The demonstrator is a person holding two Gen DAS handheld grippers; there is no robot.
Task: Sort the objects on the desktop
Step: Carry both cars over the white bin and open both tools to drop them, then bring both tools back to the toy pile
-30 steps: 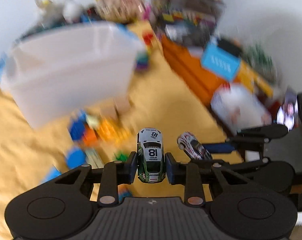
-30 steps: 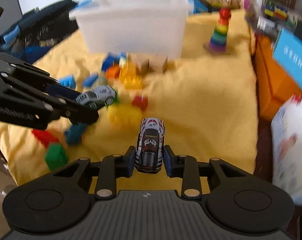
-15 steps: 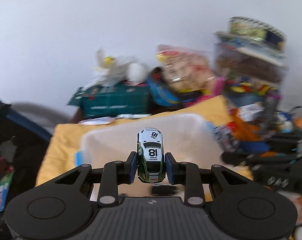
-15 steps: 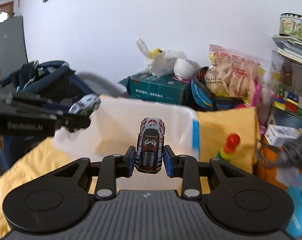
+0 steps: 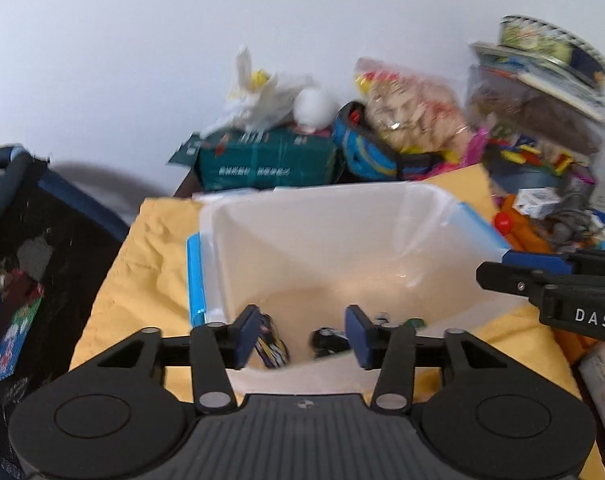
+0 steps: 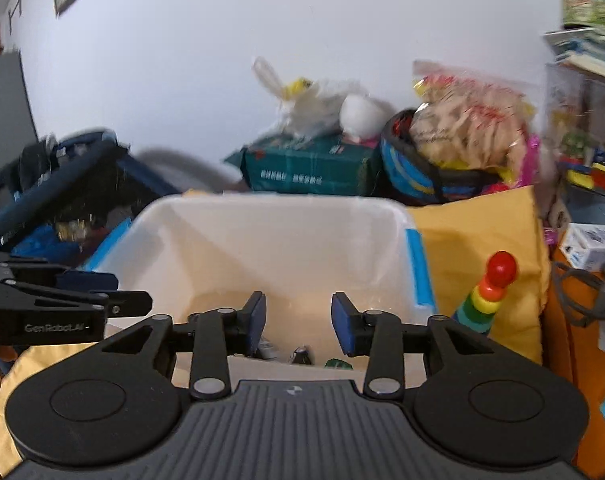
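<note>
The toy cars (image 5: 271,343) lie at the bottom of the white bin (image 5: 342,248), down by its near wall. They look dark and blurry, so I cannot tell them apart well. One more small dark car (image 5: 327,340) lies right beside the first.

The left gripper (image 5: 304,330) hangs over the near edge of the bin. Its jaws are apart and opening wider, and nothing is pinched between them. The right gripper (image 6: 298,322) hangs over the same edge, just beside the left one. Its jaws are opening too, with nothing held between the blue pads (image 6: 341,326).

The bin has blue handles and sits on a yellow cloth (image 5: 142,264) that covers the table. Near the right edge of the cloth stands a rainbow ring stack (image 6: 487,296) with a red ball on top. Behind the bin, at the far edge, sit a green box (image 5: 262,162), a white plastic bag (image 5: 258,98) and a bag of snacks (image 5: 412,108).
</note>
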